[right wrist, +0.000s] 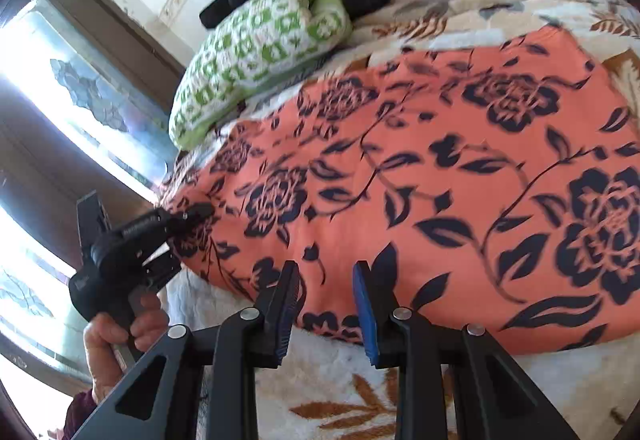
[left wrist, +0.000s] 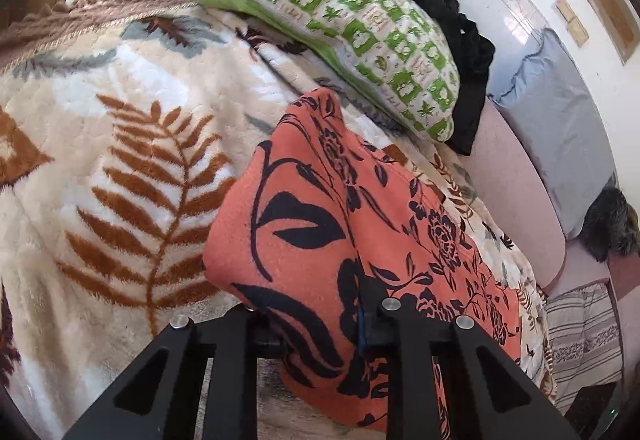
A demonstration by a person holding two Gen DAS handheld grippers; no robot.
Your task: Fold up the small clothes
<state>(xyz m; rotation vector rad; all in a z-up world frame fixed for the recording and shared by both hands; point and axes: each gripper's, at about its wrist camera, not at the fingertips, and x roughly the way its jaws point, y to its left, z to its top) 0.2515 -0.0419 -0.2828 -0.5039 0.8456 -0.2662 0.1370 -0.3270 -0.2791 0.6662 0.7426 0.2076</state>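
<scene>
From the left wrist's view, the left gripper had closed on a bunched corner of the orange floral garment, cloth filling the gap between its fingers and rising in a ridge over them. The garment ran away toward the bed's far side, over the fern-print blanket. Beyond it lay a green-and-white pillow with a black cloth behind, near the head of the bed. A broad stretch of blanket on the window side stood free.

From the right wrist's view, the right gripper stood with its blue pads apart, the garment's near hem lying between them but, as far as I could tell, not pinched. The garment was spread nearly flat and wide across the blanket. A hand held the left gripper at the cloth's window-side corner.

I judged the folding barely begun: one corner taken, no crease made. Bare blanket along the near edge left room to work, while the pillow crowded the far corner.
</scene>
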